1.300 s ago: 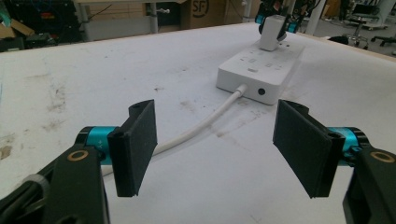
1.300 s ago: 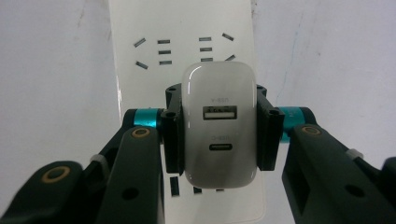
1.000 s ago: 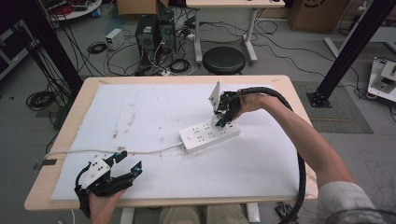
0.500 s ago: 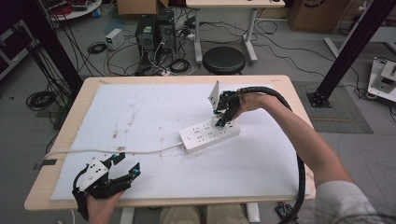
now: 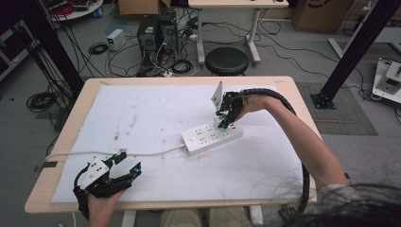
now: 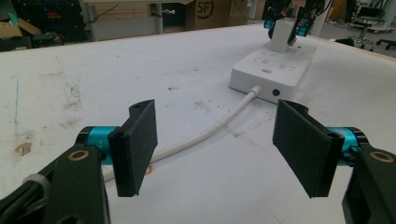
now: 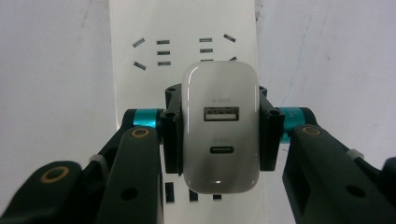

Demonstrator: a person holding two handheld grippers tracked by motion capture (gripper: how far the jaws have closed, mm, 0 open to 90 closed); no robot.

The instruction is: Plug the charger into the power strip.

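A white power strip (image 5: 208, 137) lies right of centre on the white mat, and its white cable (image 5: 151, 152) runs left toward the table's edge. My right gripper (image 5: 223, 120) points down over the strip's far end, shut on a white USB charger (image 7: 220, 126) whose ports face the camera. In the left gripper view the charger (image 6: 282, 37) stands on the strip (image 6: 273, 70); whether its pins are seated I cannot tell. My left gripper (image 5: 127, 163) hovers open near the front left edge, its jaws (image 6: 217, 149) straddling the cable (image 6: 219, 126) without touching it.
The white mat (image 5: 142, 109) covers most of the wooden table (image 5: 61, 142). Beyond the far edge stand a black stool (image 5: 228, 59), computer towers (image 5: 156, 33) and loose floor cables. A black frame post (image 5: 352, 47) rises at the right.
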